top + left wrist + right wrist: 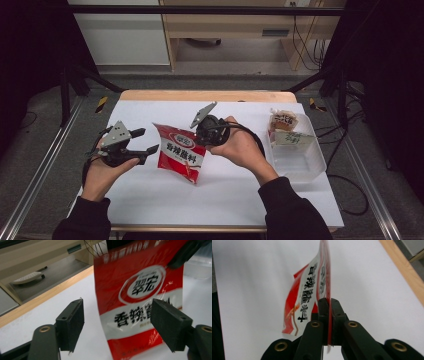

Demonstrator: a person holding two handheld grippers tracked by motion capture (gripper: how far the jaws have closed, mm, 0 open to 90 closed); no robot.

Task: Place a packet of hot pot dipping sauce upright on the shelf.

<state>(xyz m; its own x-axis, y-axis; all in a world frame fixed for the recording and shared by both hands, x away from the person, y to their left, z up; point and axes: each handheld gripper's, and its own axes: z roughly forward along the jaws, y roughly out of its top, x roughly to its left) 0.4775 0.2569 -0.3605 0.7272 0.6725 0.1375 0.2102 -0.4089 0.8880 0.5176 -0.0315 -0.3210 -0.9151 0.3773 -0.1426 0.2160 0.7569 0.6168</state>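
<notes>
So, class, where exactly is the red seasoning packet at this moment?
In the high view the red seasoning packet hangs mid-table, pinched at its top edge by the right gripper, with the open left gripper just to its left.

My right gripper's (328, 322) fingers (337, 315) hide the pinched edge of the red seasoning packet (312, 290). In the left gripper view, the packet's (135, 302) top and bottom are cut off and its top lettering blurs. Labels on the small packets (286, 130) in the clear tray (310, 165) are too small to read.
</notes>
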